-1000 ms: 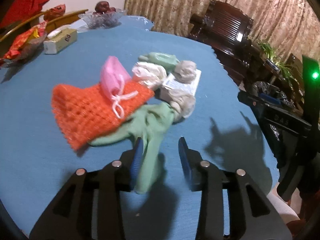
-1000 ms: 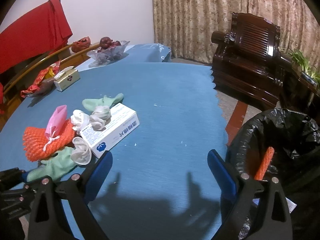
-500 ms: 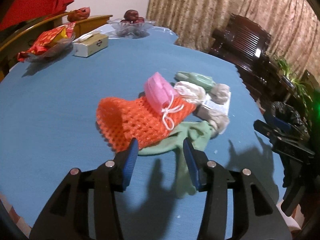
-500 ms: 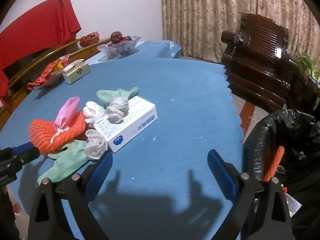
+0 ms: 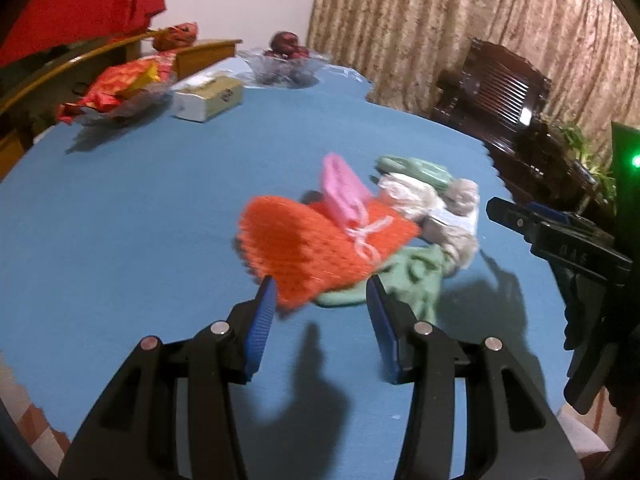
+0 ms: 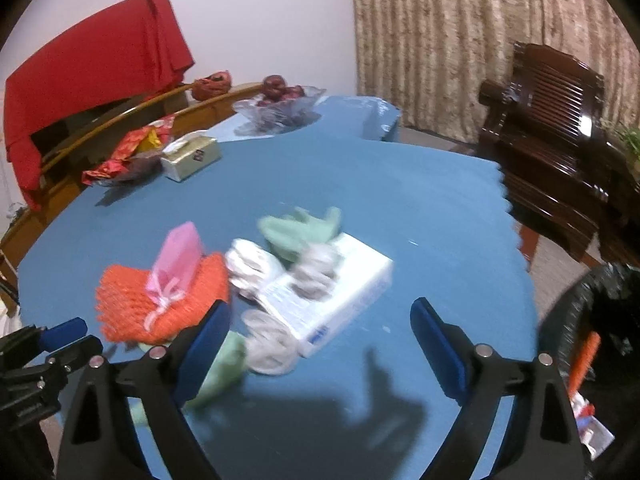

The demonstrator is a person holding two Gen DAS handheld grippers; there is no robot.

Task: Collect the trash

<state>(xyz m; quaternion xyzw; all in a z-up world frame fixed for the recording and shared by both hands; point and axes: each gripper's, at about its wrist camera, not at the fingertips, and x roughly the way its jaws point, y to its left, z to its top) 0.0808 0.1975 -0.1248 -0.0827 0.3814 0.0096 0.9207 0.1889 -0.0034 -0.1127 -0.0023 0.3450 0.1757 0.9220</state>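
Observation:
A pile of trash lies on the blue table (image 5: 120,208): an orange foam net (image 5: 312,248) with a pink pouch (image 5: 344,192) on it, green gloves (image 5: 416,280), crumpled tissues (image 5: 412,192) and a white box (image 6: 332,292). My left gripper (image 5: 320,300) is open, its fingertips just short of the orange net's near edge. My right gripper (image 6: 320,332) is wide open and empty above the table, near the white box. The orange net (image 6: 160,304) and pink pouch (image 6: 180,256) also show in the right wrist view.
A black trash bag (image 6: 600,320) with an orange item inside stands at the table's right edge. At the far side are a tissue box (image 5: 208,96), snack packets (image 5: 120,84) and a glass fruit bowl (image 5: 288,64). A dark wooden chair (image 6: 552,120) stands beyond the table.
My left gripper has let go of the green glove, swung left toward the orange net and opened wider. My right gripper has moved closer to the pile, still open.

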